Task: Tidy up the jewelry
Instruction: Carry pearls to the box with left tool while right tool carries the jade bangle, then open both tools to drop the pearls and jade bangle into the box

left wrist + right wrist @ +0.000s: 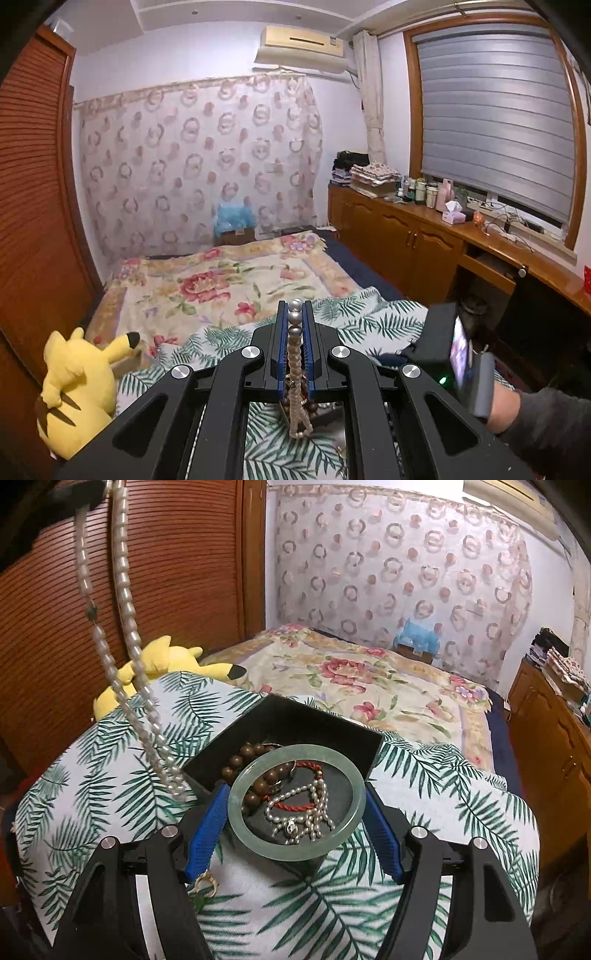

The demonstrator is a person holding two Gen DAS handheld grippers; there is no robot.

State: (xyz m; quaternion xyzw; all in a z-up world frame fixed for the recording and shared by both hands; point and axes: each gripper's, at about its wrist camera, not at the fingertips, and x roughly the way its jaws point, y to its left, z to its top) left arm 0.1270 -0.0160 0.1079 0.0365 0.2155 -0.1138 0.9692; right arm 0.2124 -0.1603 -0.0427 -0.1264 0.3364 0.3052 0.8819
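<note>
My left gripper (pixel 294 308) is shut on a long pearl necklace (pixel 295 354), held high; in the right wrist view the necklace (pixel 125 642) hangs from the top left down to the leaf-print cloth beside the box. My right gripper (pixel 295 801) is shut on a pale green jade bangle (pixel 295 843), held over the near corner of a black jewelry box (pixel 295 716). Inside the box lie a brown wooden bead bracelet (pixel 240 760), a red cord bracelet (pixel 295 805) and a small pearl strand (pixel 310 812).
A gold ring with a green piece (pixel 207 882) lies on the leaf-print cloth (pixel 110 775) near my right gripper's left finger. A yellow plush toy (pixel 77 384) sits left by the wooden wardrobe (pixel 33 184). A floral bedspread (pixel 221 280) lies beyond. Wooden cabinets (pixel 406 236) stand at right.
</note>
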